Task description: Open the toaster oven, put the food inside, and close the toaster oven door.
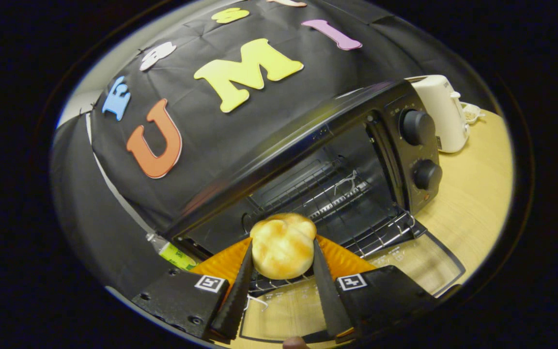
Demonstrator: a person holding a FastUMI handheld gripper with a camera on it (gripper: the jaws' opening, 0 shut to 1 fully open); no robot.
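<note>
The jaws are clenched on a round, golden-brown bread roll (pixel 283 248), one finger pressing each side of it, so the gripper (pixel 283 261) carries the roll just above the toaster oven's lowered glass door (pixel 419 261). That door lies flat and open beneath the fingers, its printed border showing on the glass. Beneath and just behind the roll sits an orange ridged tray (pixel 342 257), spreading out on both sides of the fingers at the mouth of the oven. Beyond the roll, the black toaster oven (pixel 308 140) stands with its cavity open, a wire rack (pixel 337 194) visible inside. On the oven's control panel, two dark round knobs (pixel 417 127) sit one above the other. The oven rests on a light wooden table (pixel 472 194). A small bottle with a green label (pixel 175 254) stands by the oven's other side, close to the black cloth wall. Farther back, past the control panel, a cream-white appliance (pixel 443 111) stands on the table, well apart from the roll.
</note>
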